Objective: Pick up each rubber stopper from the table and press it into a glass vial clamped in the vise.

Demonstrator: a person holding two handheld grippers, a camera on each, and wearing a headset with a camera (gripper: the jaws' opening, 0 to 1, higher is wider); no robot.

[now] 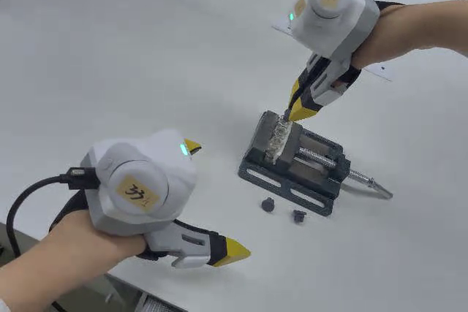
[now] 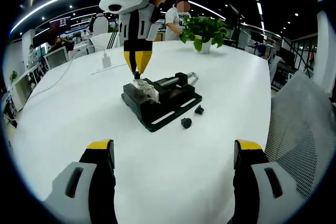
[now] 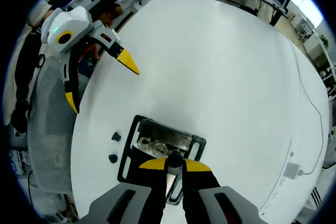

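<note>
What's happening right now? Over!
Left gripper open, hovering clear. Right gripper shut on stopper, above vials in vise. Two loose stoppers on table beside vise. Nothing in the way.

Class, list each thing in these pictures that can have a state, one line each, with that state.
left gripper: open, empty.
right gripper: shut on held stopper, over the vise.
held stopper: pinched between the jaws, above the vials.
vials: clamped in vise.
vise: closed on vials.
loose stoppers: two, lying on table beside vise.
</note>
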